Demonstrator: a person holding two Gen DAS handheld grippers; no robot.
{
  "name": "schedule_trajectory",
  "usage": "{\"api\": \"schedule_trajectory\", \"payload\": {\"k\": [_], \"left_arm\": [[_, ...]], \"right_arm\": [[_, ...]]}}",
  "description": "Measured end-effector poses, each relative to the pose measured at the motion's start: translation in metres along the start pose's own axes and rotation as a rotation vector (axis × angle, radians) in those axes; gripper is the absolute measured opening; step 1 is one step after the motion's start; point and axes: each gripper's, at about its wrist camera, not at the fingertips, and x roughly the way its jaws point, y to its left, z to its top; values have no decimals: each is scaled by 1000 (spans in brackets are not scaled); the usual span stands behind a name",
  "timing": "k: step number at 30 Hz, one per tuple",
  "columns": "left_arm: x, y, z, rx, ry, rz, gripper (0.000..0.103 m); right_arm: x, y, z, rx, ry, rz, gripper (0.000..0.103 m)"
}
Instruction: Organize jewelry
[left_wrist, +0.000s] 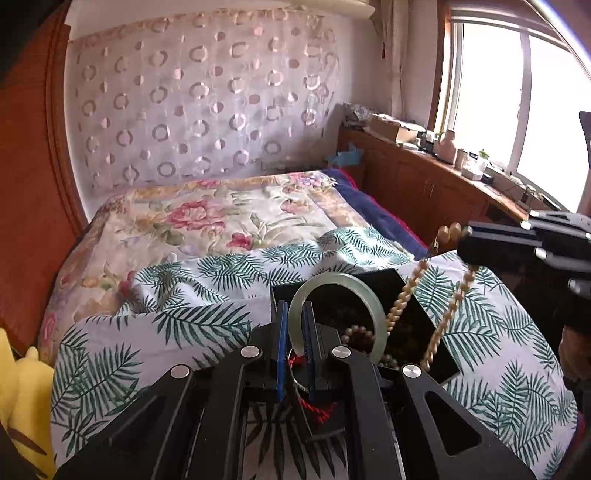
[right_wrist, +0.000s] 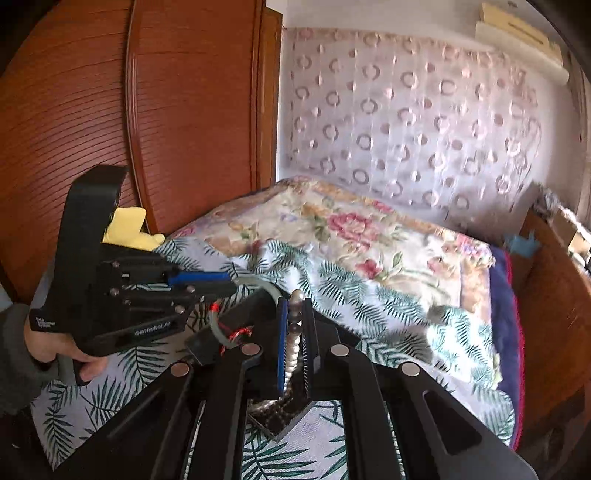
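**Ana:** On the bed (left_wrist: 229, 218), what covers it?

**Ben:** A floral quilt (left_wrist: 207, 214) at the far end, and nearer the cameras a white sheet (left_wrist: 155, 295) printed with green fern leaves, rumpled into folds. A dark blue blanket (left_wrist: 373, 206) edges the right side.

**Ana:** And the room around it?

**Ben:** A sheer curtain (left_wrist: 199, 96) with ring patterns hangs behind the bed. Red-brown wooden panelling (right_wrist: 110, 110) stands to the left, a bright window (left_wrist: 517, 92) to the right, above a long wooden cabinet (left_wrist: 424, 177) crowded with small items too tiny to name. Something yellow and plush (left_wrist: 26, 398) sits by the left edge.

**Ana:** Where is the jewelry?

**Ben:** A black box (left_wrist: 413, 314) lies on the fern sheet with dark beads inside, I think; the view there is dim. The left tool (left_wrist: 295, 328) is clamped on a pale green bangle (left_wrist: 332, 284), held over the box, with a red cord (left_wrist: 317, 406) trailing below.

**Ana:** The other one?

**Ben:** The right tool (right_wrist: 295, 328) is closed on a string of tan beads (left_wrist: 402, 295), whose loop hangs into the box.
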Motion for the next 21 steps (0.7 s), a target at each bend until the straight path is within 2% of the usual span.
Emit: {"api": "schedule_trajectory", "payload": {"k": [7,9,11,13,19,21], "left_arm": [[11,-1,6,3,10,-6,8],[9,-2,7,3,1,-2,8],[8,-2,8,0,0,-3,8],[5,-2,8,3,-4,-2,9],[-18,-3,-6,4,-19,0,24],[-29,-3,-15,7,-23,-4,34]], "right_arm": [[8,-4,-10,36,14,36,10],[6,-2,-12,38,11,40,14],[4,-1,-13,39,-1,47,31],[0,-2,-13,39,-6,50,31],[-20,6,-30,65,-10,45,31],[-25,11,-46,79,4,50,31]]}}
